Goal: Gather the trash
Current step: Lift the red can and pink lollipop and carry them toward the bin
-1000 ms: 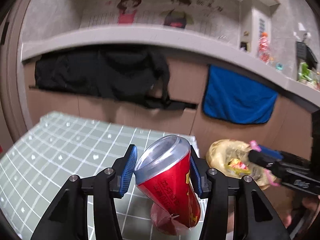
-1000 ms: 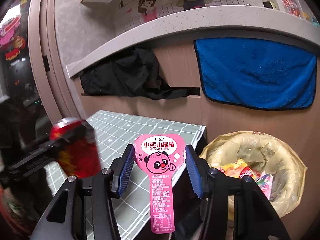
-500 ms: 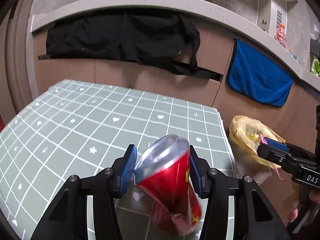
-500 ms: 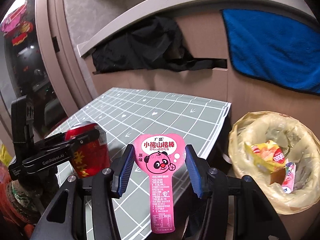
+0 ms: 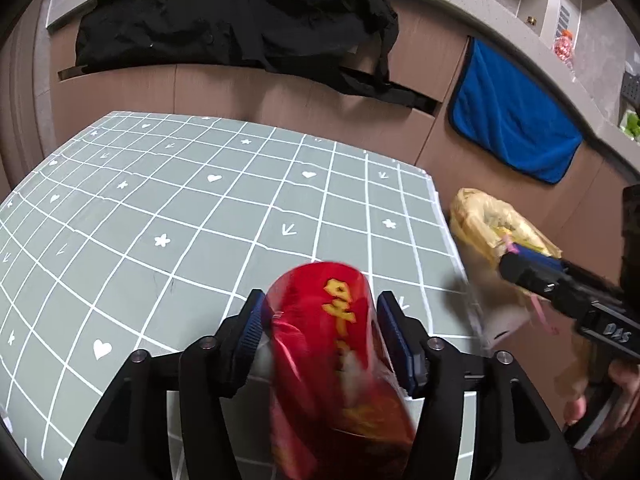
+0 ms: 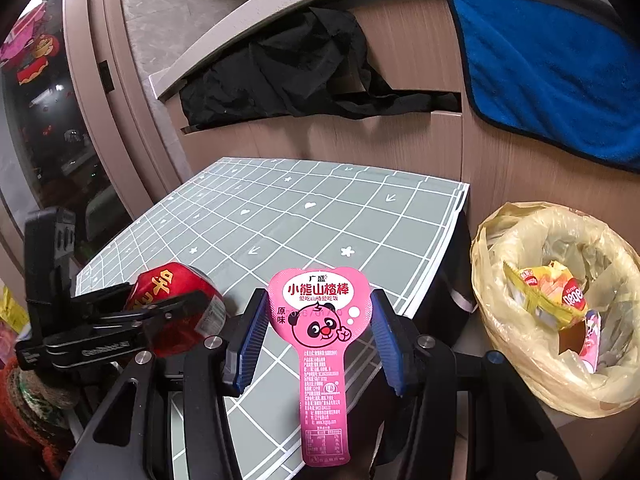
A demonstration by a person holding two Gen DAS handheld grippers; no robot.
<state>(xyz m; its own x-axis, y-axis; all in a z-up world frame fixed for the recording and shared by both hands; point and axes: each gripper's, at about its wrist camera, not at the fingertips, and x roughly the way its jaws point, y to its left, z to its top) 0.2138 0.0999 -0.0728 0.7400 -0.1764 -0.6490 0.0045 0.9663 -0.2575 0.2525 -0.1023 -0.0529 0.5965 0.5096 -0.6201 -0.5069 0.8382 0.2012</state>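
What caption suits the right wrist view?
Right gripper holds a pink panda snack wrapper beside the lined trash bin.

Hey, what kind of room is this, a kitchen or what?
Probably a home kitchen or dining corner: a counter runs above wood cabinet fronts with a blue towel hung on them, beside a table under a checked cloth and a lined bin holding snack wrappers.

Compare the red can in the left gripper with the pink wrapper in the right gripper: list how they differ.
Shape: the red can is a bulky cylinder; the pink wrapper is a flat, paddle-shaped sheet.
Sharpness: the can is motion-blurred; the wrapper is crisp, its panda print readable.
Grip: the left gripper is opening around the can; the right gripper has its pads at the wrapper's wide head.
Shared: both are trash, over the checked table, outside the bin.
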